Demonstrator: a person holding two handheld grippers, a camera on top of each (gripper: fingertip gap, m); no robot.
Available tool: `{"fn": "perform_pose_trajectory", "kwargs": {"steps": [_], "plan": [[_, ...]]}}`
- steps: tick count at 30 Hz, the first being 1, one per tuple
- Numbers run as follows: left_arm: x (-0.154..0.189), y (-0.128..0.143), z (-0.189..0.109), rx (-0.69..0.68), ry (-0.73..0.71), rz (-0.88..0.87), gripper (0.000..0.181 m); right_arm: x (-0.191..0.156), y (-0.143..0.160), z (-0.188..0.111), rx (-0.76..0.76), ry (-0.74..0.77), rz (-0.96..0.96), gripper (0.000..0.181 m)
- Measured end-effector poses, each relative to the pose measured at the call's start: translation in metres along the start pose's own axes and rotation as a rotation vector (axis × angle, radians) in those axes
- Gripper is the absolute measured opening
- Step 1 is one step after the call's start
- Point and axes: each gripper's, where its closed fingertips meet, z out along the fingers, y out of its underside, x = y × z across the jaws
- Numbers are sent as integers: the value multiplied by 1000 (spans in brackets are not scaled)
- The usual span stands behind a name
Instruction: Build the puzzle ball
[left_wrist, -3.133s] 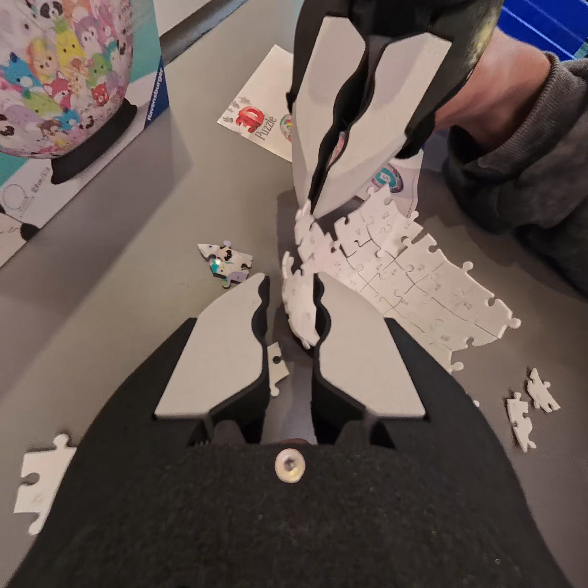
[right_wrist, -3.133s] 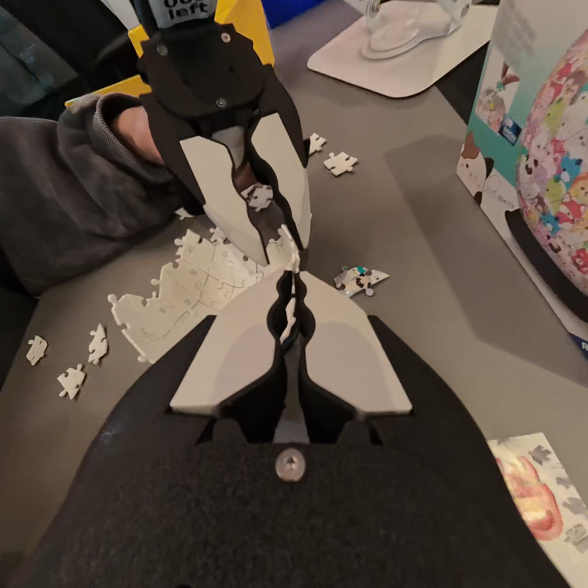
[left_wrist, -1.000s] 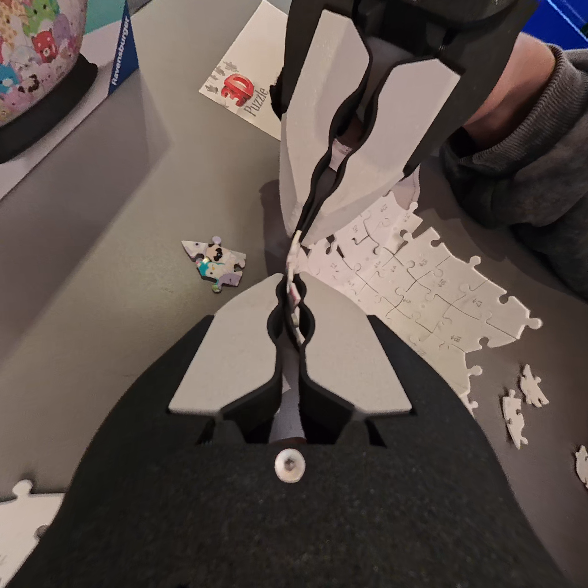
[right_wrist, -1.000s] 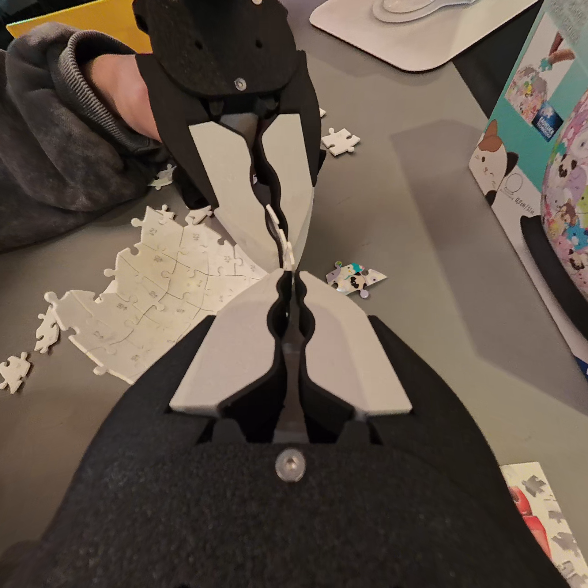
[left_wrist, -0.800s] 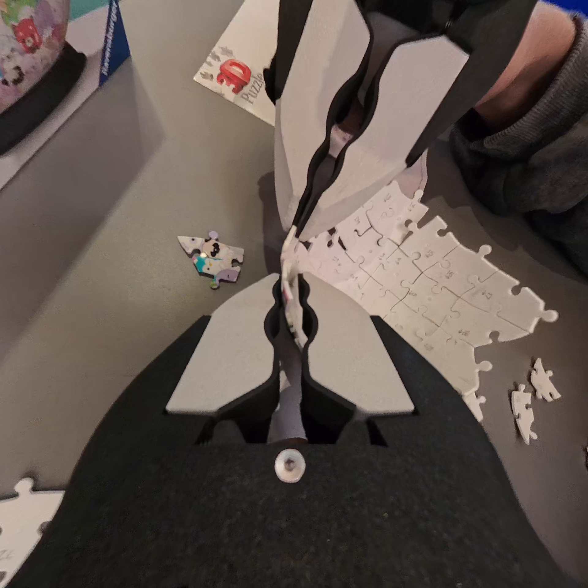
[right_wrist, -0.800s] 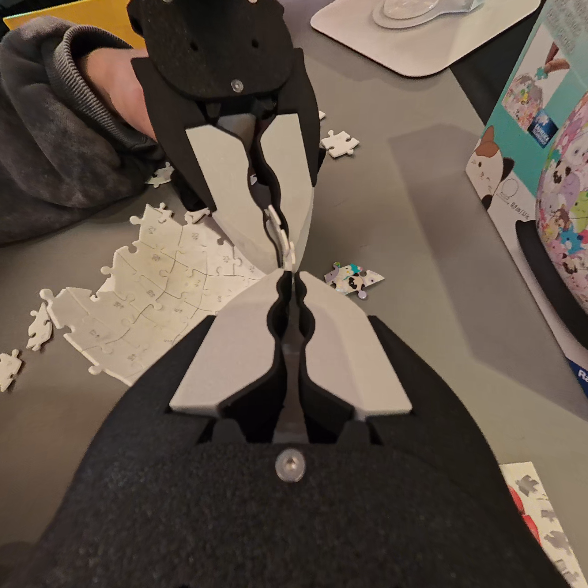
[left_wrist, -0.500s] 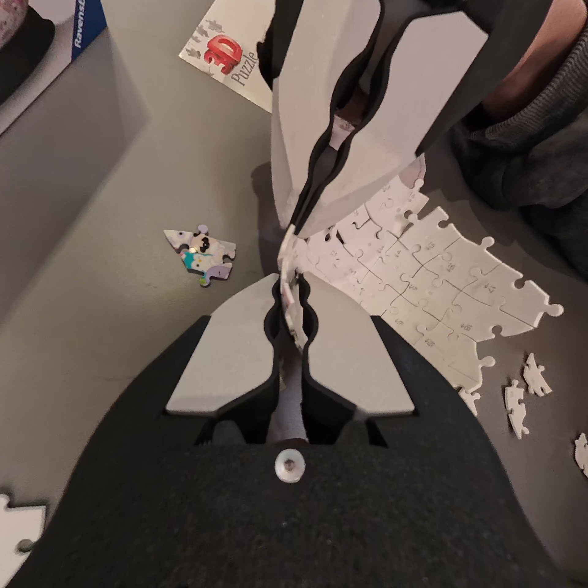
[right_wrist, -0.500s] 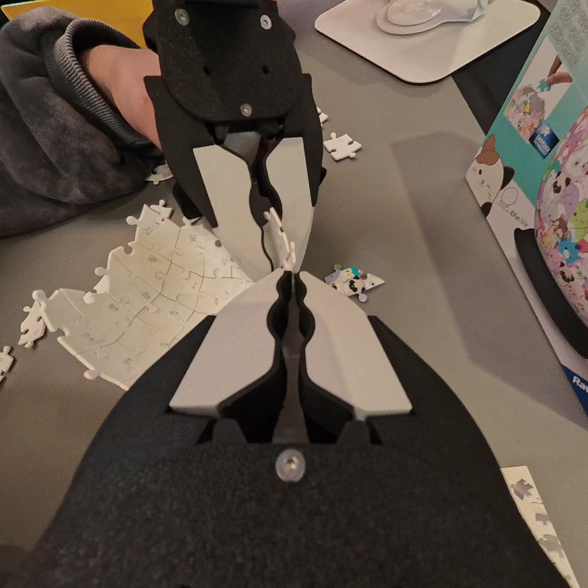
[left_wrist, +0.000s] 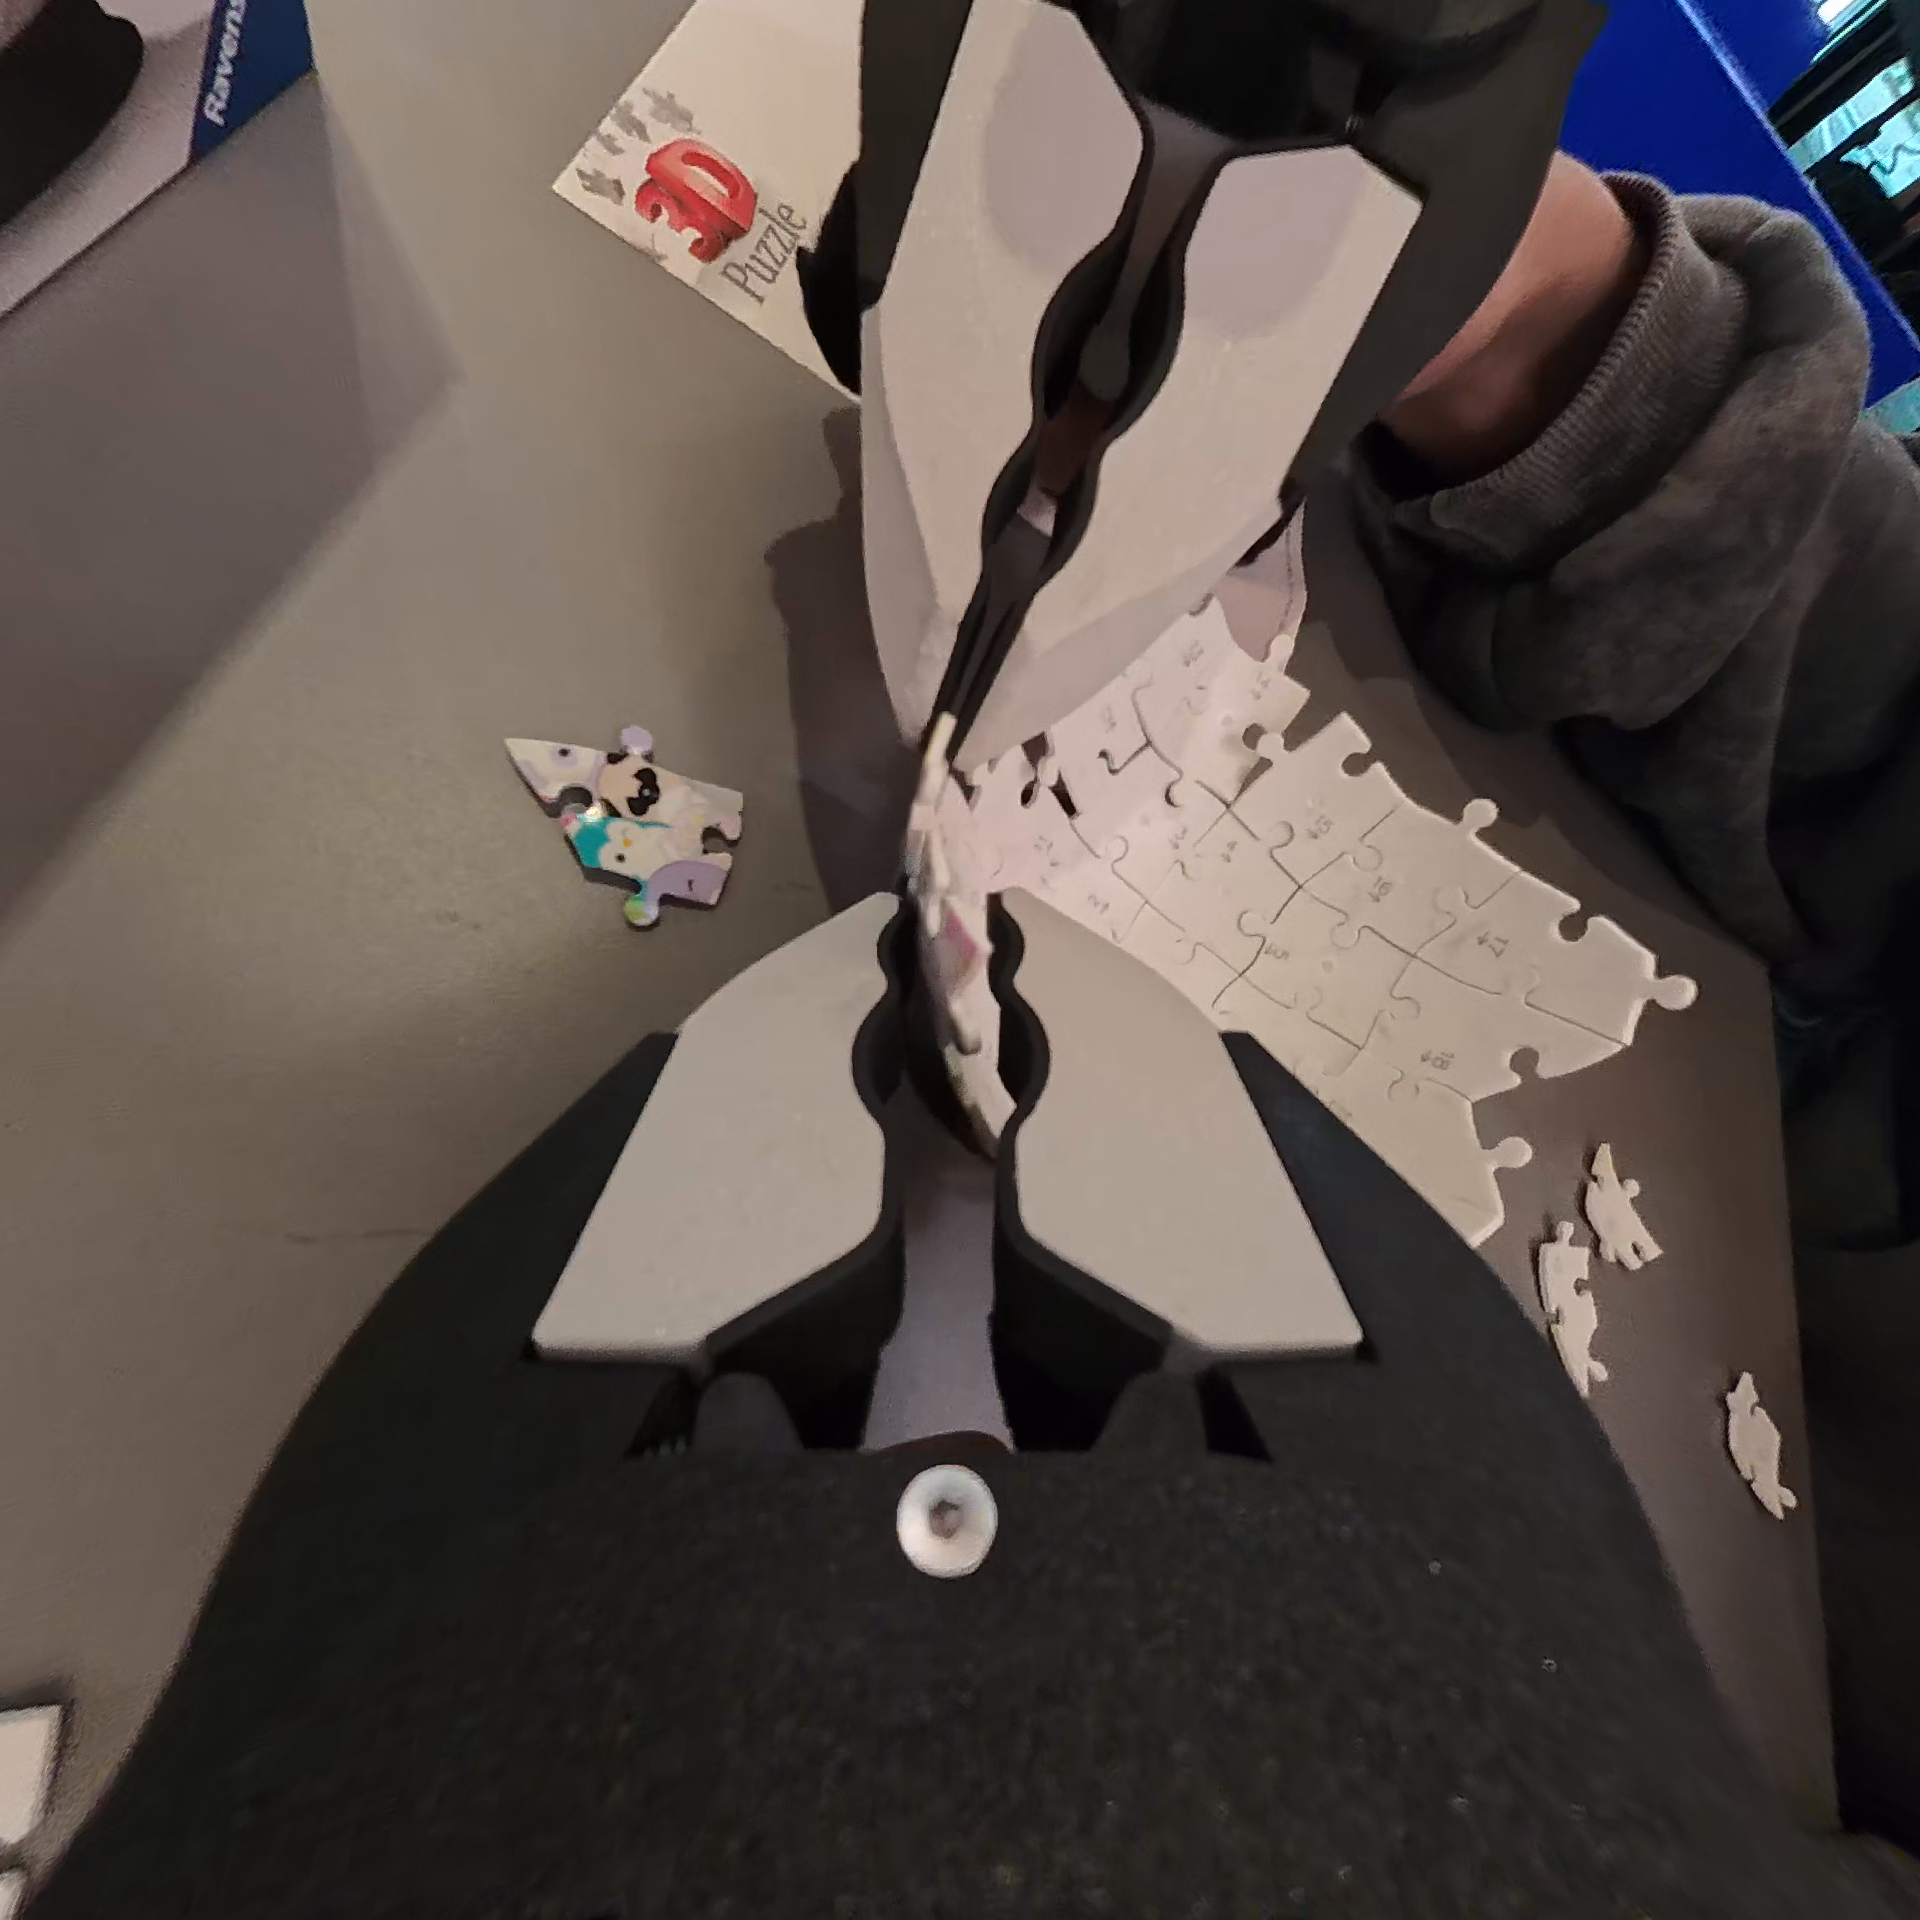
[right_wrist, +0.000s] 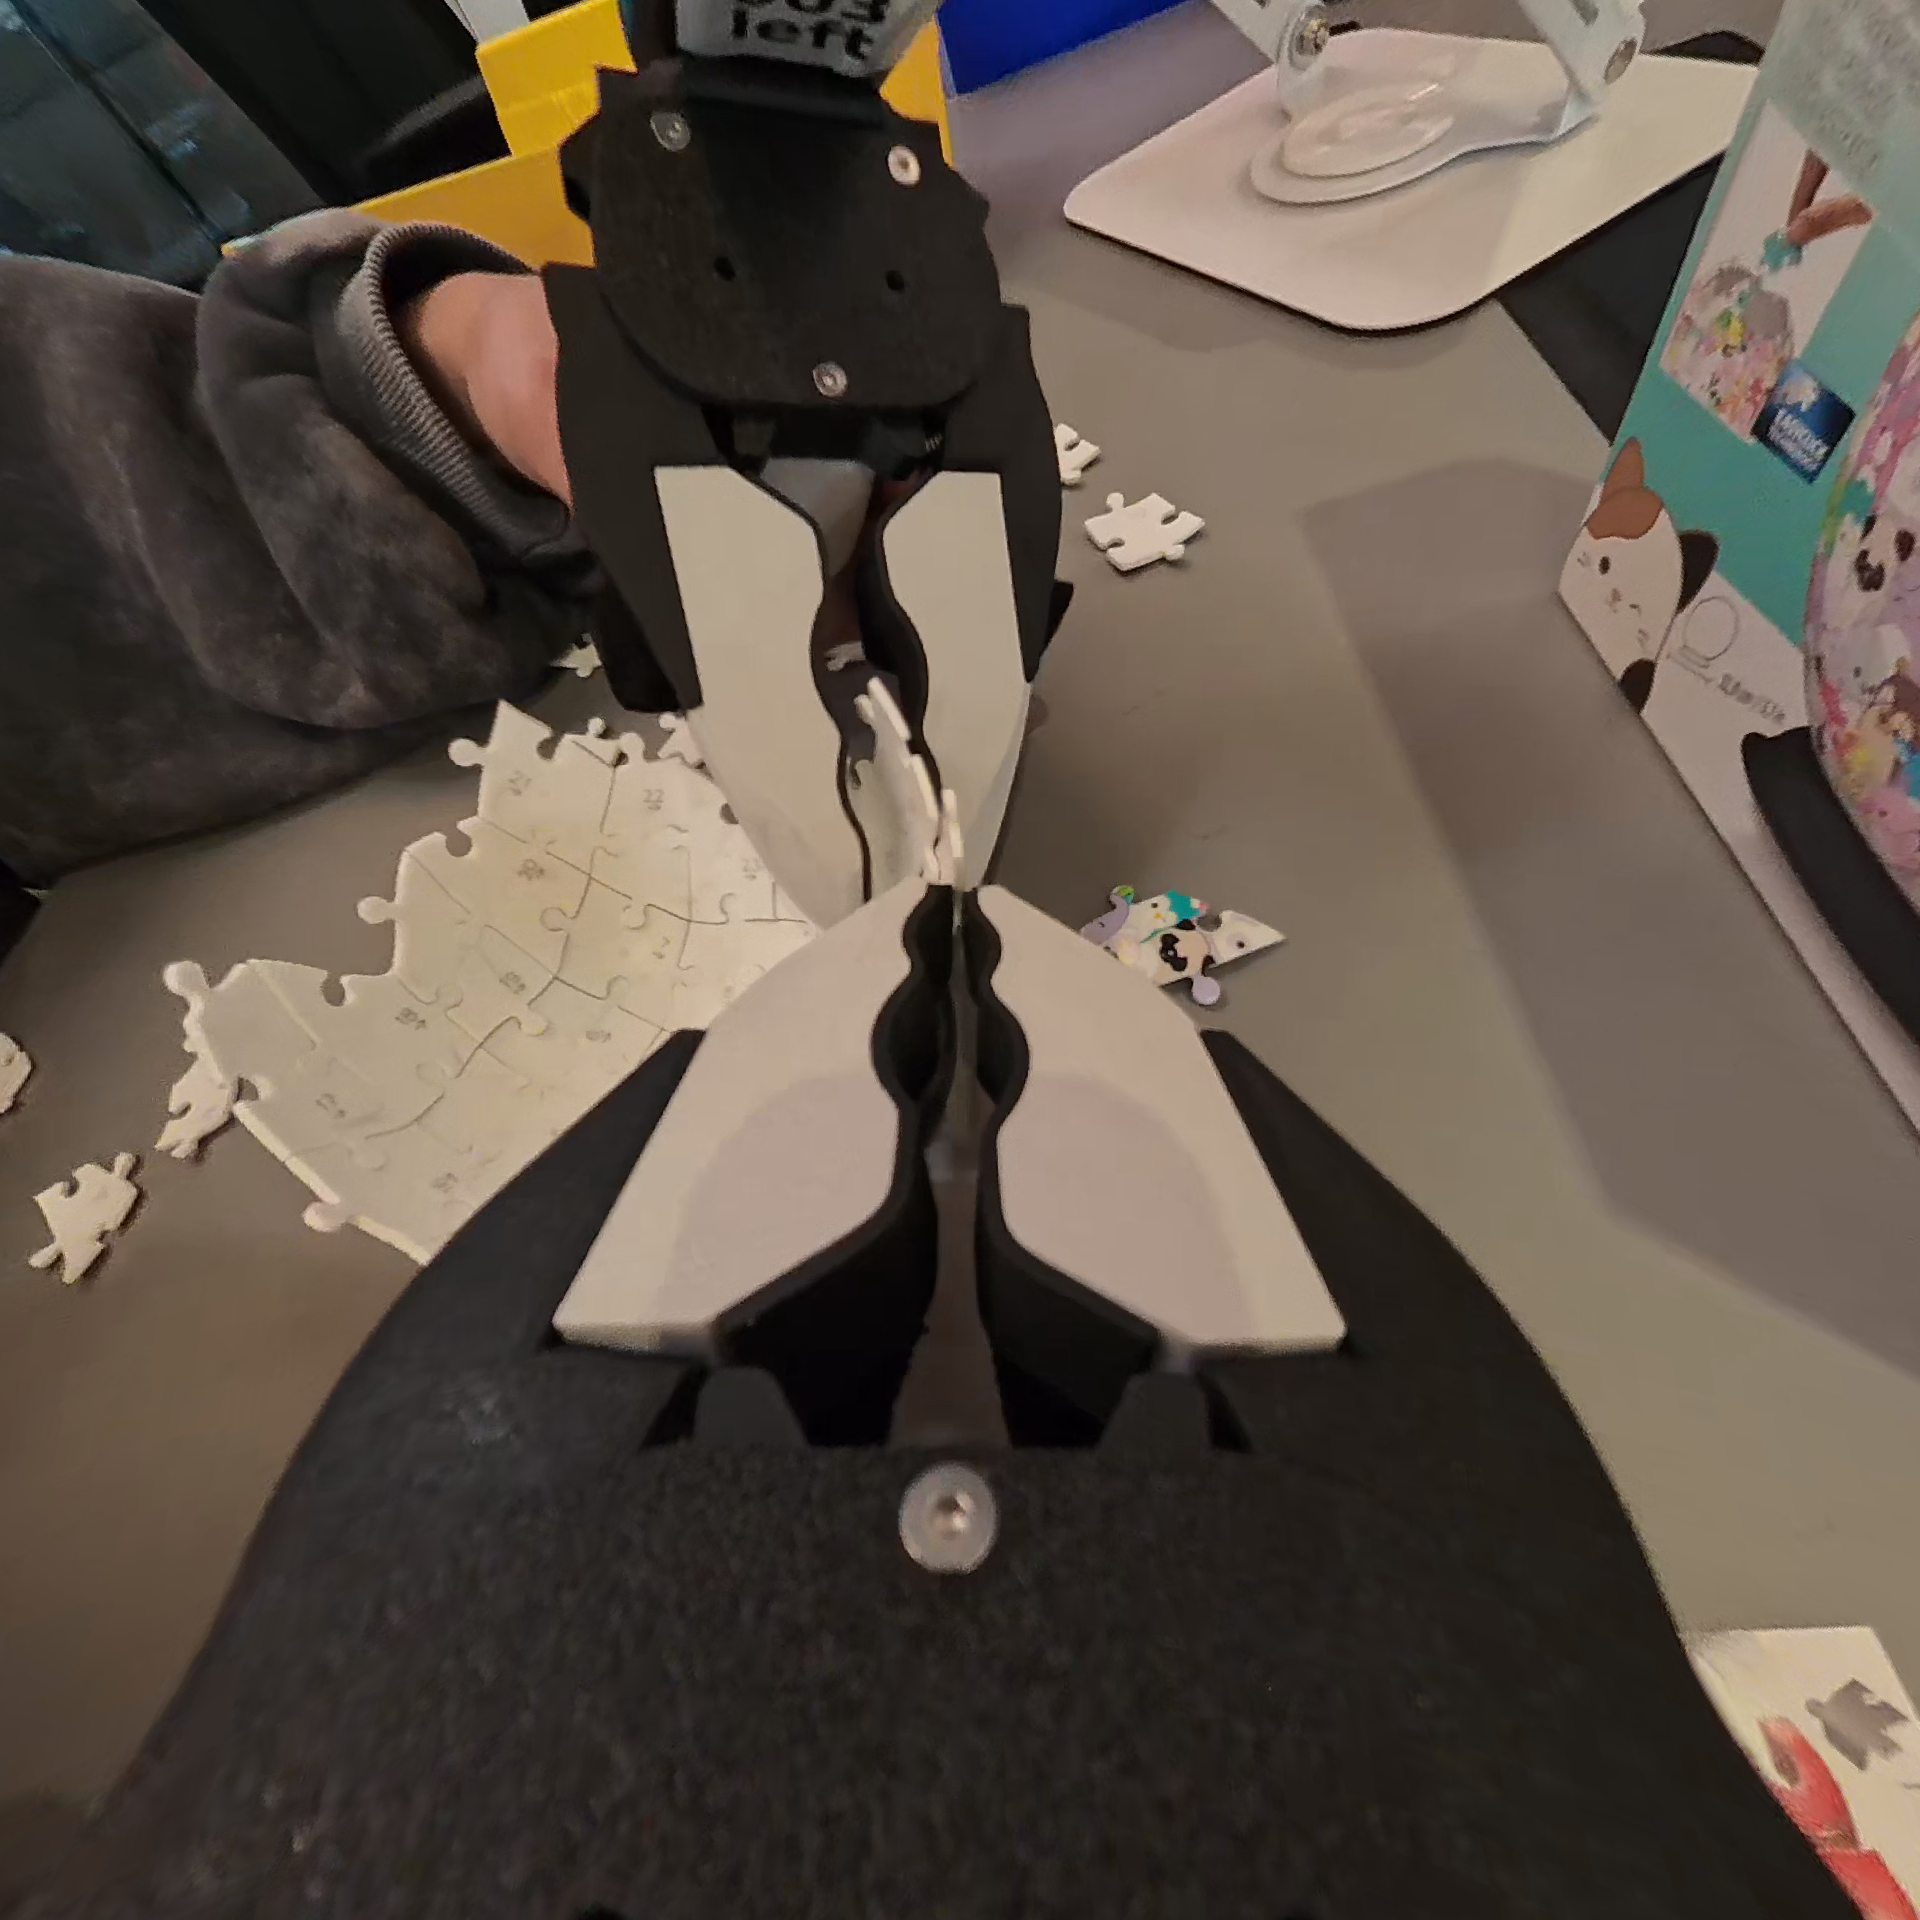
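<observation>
Containers first: puzzle box (right_wrist: 1714, 436) upright at the worktop (right_wrist: 1299, 727) edge, teal and white, printed ball picture on its face; contents not visible. Yellow bin (right_wrist: 499, 197) and blue bin (left_wrist: 1704, 197) at the back, insides hidden.

Left claw (left_wrist: 945, 914) nearly closed, clamped edge-on onto a small cluster of joined puzzle pieces (left_wrist: 951, 987), white backs out, a sliver of pink print showing. Same cluster seen from the right wrist view as a white strip (right_wrist: 914, 779) between the left claw's fingers (right_wrist: 748, 644).

Right claw (right_wrist: 951, 899) closed to a thin slit, tips pinching the top edge of the same cluster. Both claws tip to tip, held above the worktop.

Big assembled sheet (left_wrist: 1351, 914) lying face-down on the worktop just right of the left claw, white numbered backs up, curved fan outline. Appears apart from the held cluster; exact contact hidden behind the claw tips.

Colourful two-piece bit (left_wrist: 634, 821) face-up, left of the claws, clear of both. Loose white pieces (left_wrist: 1590, 1278) past the sheet's far edge, more (right_wrist: 1143, 530) behind the left claw. Leaflet (left_wrist: 717, 197) flat under the right claw. White stand (right_wrist: 1392, 145) at the far edge. Grey sleeve (right_wrist: 208, 499) resting on the worktop beside the sheet.
</observation>
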Motion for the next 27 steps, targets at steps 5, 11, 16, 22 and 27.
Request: {"fn": "perform_pose_trajectory", "kwargs": {"steps": [5, 11, 16, 22, 27], "plan": [[-3, 2, 1, -17, -24, 0, 5, 0, 0, 1, -8, -2, 1, 1], [-3, 0, -1, -25, -44, 3, 3, 0, -3, 1, -26, 16, 7, 1], [-2, 1, -1, -23, -40, 11, 4, 0, 1, -3, -62, 25, 2, 2], [1, -2, -7, 5, -10, 0, 18, -1, -2, -1, -43, 32, -22, 1], [-2, -8, -23, 59, -5, -15, 24, -2, -3, -1, -24, 26, -22, 1]]}}
